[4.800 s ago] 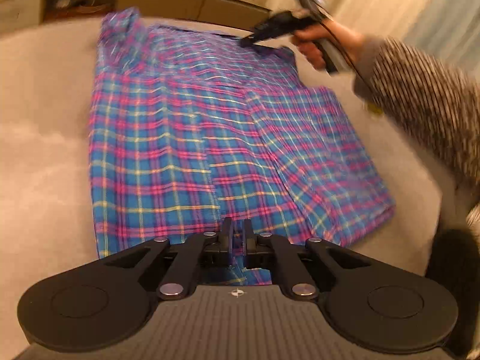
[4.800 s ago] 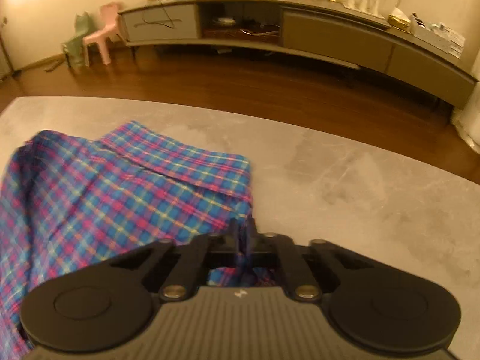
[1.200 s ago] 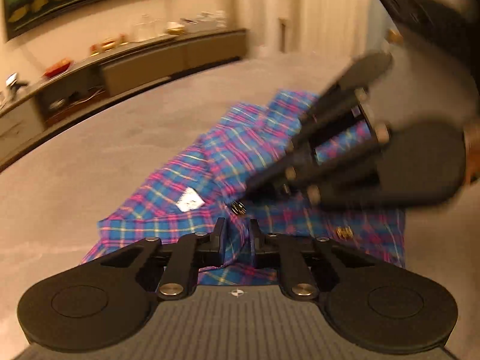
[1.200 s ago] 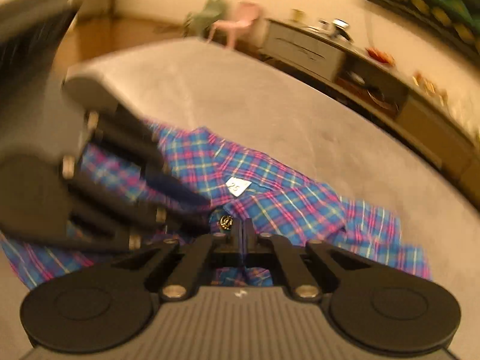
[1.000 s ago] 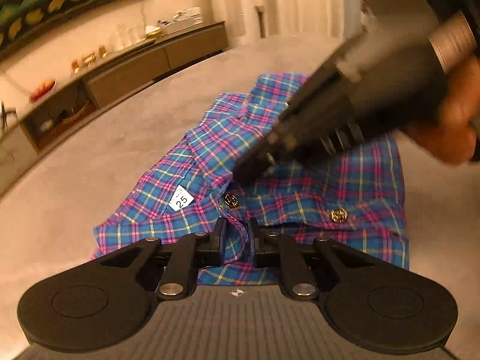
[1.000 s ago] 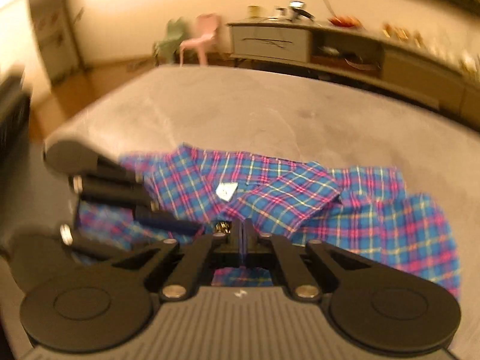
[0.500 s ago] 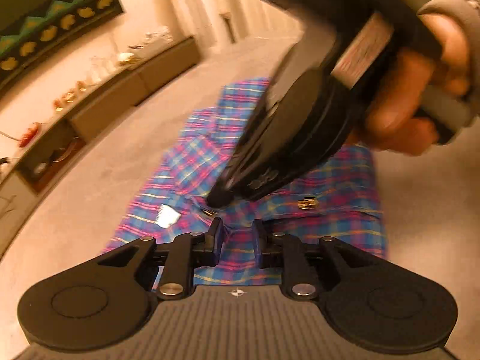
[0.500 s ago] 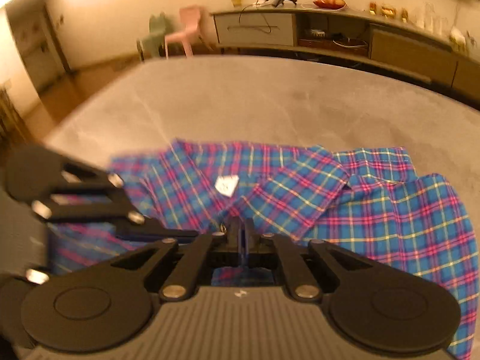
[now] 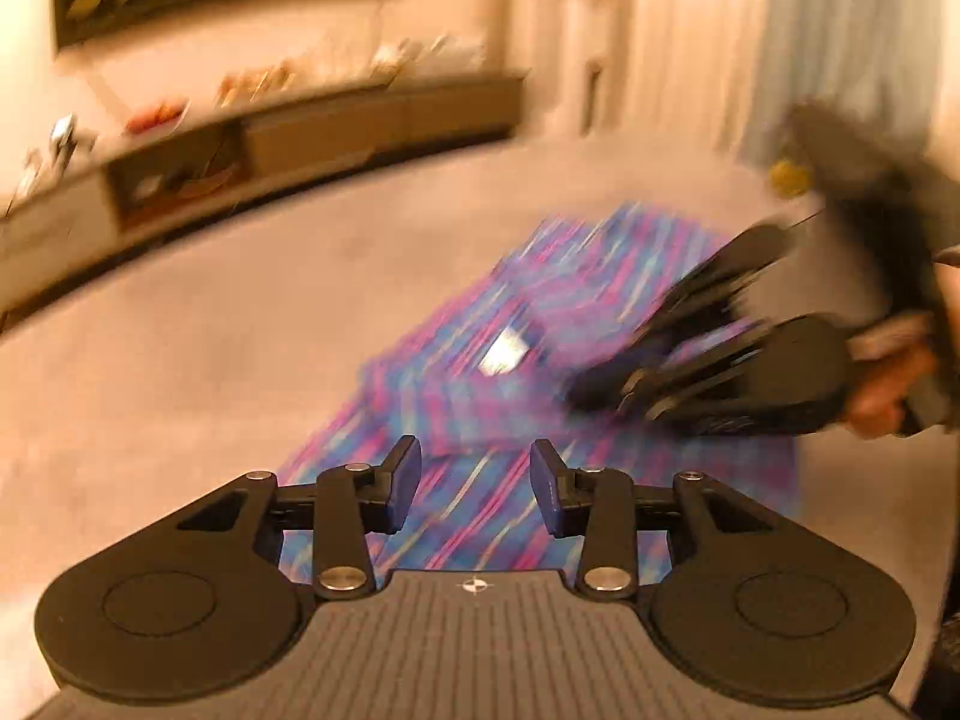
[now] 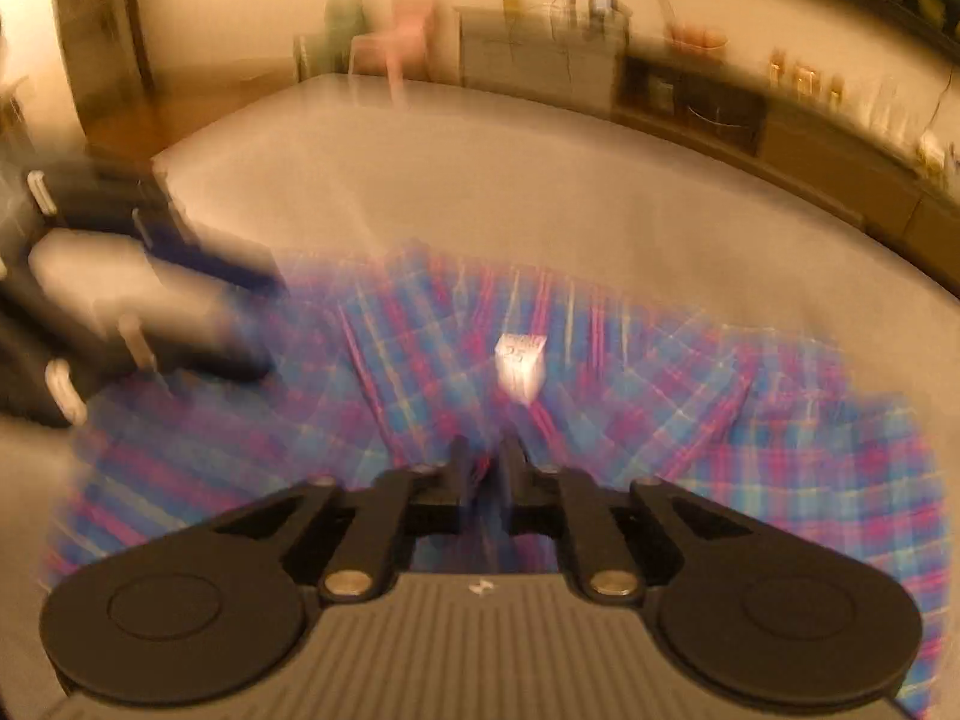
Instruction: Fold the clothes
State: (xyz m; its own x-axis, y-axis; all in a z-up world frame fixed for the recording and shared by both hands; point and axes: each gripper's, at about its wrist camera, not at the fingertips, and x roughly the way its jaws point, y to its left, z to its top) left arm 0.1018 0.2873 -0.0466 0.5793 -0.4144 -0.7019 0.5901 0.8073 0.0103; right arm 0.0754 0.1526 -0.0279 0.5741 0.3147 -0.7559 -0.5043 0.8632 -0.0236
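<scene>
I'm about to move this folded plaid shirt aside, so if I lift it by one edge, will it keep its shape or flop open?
The plaid shirt would likely flop: it is thin cloth lying in soft, creased layers on the table. Lifted from one edge, the folded layers would probably sag and slide apart. It looks light, so the right claw, nearly shut over the fabric, should carry it easily.

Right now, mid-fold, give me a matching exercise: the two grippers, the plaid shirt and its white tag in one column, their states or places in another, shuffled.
Things:
1. left gripper
2. right gripper
3. blue and pink plaid shirt
4. white size tag

States or places:
A. lying folded on the grey table
B. fingers wide apart, holding nothing
C. inside the collar, facing up
D. fingers nearly together, a narrow gap showing

Pairs: 1-B, 2-D, 3-A, 4-C
</scene>
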